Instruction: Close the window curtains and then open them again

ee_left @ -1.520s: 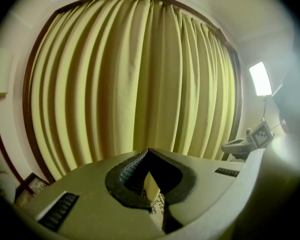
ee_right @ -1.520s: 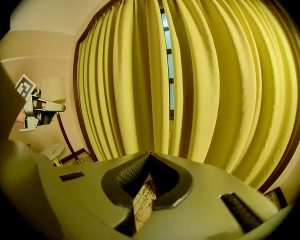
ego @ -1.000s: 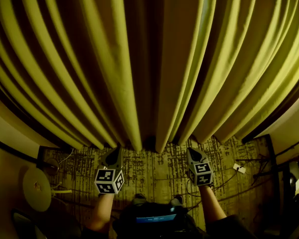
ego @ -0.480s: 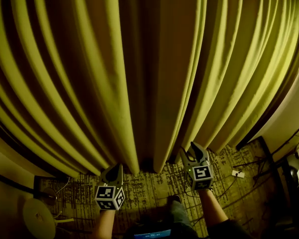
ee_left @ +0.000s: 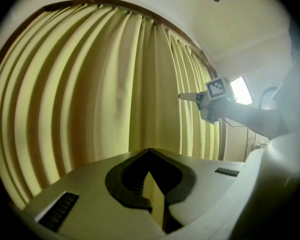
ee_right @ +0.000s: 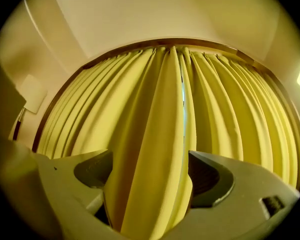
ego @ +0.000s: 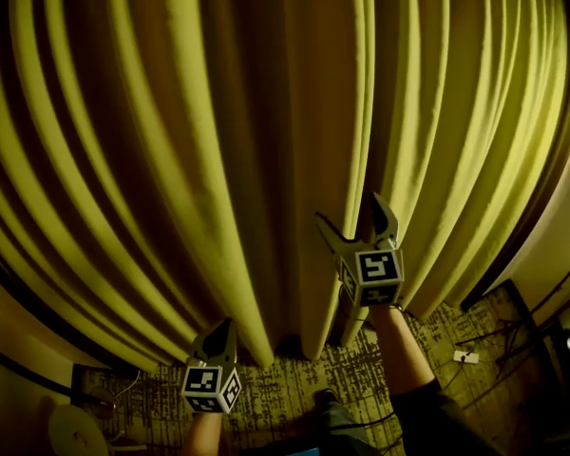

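The yellow curtains (ego: 218, 141) are hanging drawn across the window in front of me, their folds running down to the patterned carpet (ego: 294, 388). In the right gripper view I am seeing a thin slit of daylight (ee_right: 183, 101) where the two panels meet, under a brown rail (ee_right: 155, 42). I am holding the right gripper (ego: 351, 212) up against the cloth near that meeting. Its jaws have just been opening and are now standing wide. One thick fold (ee_right: 155, 174) is sitting between them, but the pads are not clamping it. I am keeping the left gripper (ego: 224, 327) low, near the hem just above the carpet, with its jaws pressed together on nothing. Cables (ego: 541, 288) are trailing across the floor at the right.
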The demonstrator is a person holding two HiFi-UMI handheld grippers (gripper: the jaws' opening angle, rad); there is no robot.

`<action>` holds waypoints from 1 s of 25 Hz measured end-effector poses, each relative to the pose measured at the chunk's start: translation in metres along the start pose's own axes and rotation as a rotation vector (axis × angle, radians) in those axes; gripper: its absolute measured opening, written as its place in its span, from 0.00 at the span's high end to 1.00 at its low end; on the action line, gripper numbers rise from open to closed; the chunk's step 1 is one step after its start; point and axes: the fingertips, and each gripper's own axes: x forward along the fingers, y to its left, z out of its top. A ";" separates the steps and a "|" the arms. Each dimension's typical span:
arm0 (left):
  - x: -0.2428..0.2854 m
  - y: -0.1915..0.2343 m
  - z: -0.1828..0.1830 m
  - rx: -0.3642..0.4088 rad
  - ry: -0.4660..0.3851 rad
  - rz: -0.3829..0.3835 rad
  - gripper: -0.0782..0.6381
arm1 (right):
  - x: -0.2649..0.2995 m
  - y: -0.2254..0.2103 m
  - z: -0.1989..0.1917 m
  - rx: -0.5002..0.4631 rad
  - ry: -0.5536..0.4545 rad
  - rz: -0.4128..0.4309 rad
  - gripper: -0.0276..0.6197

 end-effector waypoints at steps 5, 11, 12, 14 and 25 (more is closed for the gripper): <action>0.044 -0.020 0.023 0.026 -0.030 -0.002 0.89 | 0.051 -0.020 0.053 -0.067 -0.071 -0.009 0.14; 0.105 -0.043 0.035 0.044 -0.013 -0.025 0.89 | 0.104 -0.045 0.069 -0.181 -0.102 -0.108 0.08; 0.115 -0.045 0.036 0.054 -0.008 -0.022 0.89 | 0.114 -0.048 0.069 -0.189 -0.098 -0.112 0.08; 0.129 -0.043 0.038 0.068 -0.002 -0.009 0.89 | 0.134 -0.049 0.071 -0.193 -0.099 -0.106 0.07; 0.181 -0.038 0.043 0.077 0.041 0.111 0.89 | 0.196 -0.041 0.077 -0.145 -0.220 0.093 0.14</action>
